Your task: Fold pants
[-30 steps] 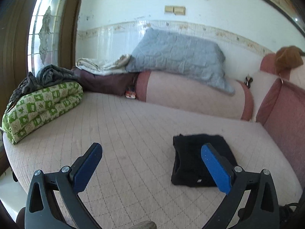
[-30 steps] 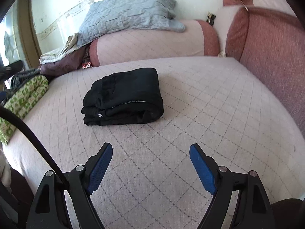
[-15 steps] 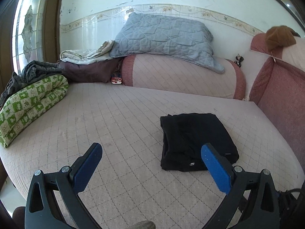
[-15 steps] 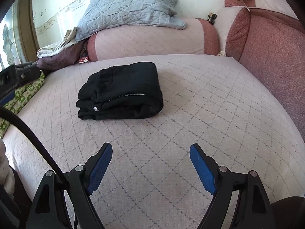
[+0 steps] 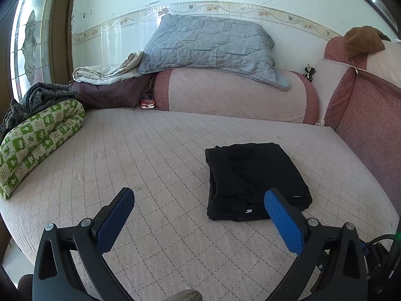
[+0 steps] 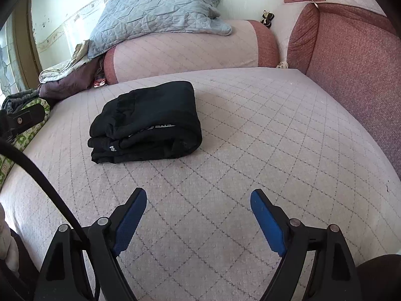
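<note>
The black pants (image 5: 253, 178) lie folded into a compact stack on the pink quilted sofa seat (image 5: 150, 155). In the right wrist view the pants (image 6: 147, 123) sit left of centre, with white lettering on the near folded edge. My left gripper (image 5: 198, 195) is open and empty, above the seat, just left of and nearer than the pants. My right gripper (image 6: 198, 195) is open and empty, above the seat in front of the pants and apart from them.
A green patterned quilt (image 5: 37, 140) with dark clothes on top lies at the left. A pink bolster (image 5: 235, 92) with a grey quilted pillow (image 5: 210, 42) runs along the back. Red sofa cushions (image 6: 351, 57) stand at the right. A black cable (image 6: 37, 173) crosses the left foreground.
Both grippers have shifted a little, so the folded pants sit slightly differently in each view. The pants themselves have not moved. Both grippers stay open.
</note>
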Demonstrator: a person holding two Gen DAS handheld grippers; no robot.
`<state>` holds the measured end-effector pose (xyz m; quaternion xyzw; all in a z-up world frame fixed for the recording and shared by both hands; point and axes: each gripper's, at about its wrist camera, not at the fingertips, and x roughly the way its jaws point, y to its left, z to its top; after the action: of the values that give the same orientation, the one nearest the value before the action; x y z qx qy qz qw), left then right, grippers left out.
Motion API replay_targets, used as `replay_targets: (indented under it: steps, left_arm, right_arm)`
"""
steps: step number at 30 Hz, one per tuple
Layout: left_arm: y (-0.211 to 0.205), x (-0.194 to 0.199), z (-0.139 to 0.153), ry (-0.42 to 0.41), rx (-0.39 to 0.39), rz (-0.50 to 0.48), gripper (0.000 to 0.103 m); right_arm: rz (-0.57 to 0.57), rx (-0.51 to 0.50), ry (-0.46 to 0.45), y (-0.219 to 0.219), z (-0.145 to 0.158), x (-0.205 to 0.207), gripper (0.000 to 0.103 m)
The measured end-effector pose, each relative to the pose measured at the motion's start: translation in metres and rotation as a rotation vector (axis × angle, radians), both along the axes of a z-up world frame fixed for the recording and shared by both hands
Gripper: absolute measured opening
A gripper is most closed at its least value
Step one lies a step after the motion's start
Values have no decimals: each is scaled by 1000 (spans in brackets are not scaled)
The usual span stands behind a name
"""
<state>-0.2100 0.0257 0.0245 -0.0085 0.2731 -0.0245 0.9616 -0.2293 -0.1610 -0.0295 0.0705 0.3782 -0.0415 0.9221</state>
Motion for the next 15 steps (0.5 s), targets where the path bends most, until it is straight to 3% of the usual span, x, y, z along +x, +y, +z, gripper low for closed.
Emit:
replay_targets:
  steps: [6,15]
  left_arm:
    - [-3,1,0,8,2,-15,103]
    - [-16,7,-18,110,3,-85,103]
  right_arm:
    - [-19,-3,-4,-6,1,0,90]
    - [-41,-5,-13,-11,4,0,91]
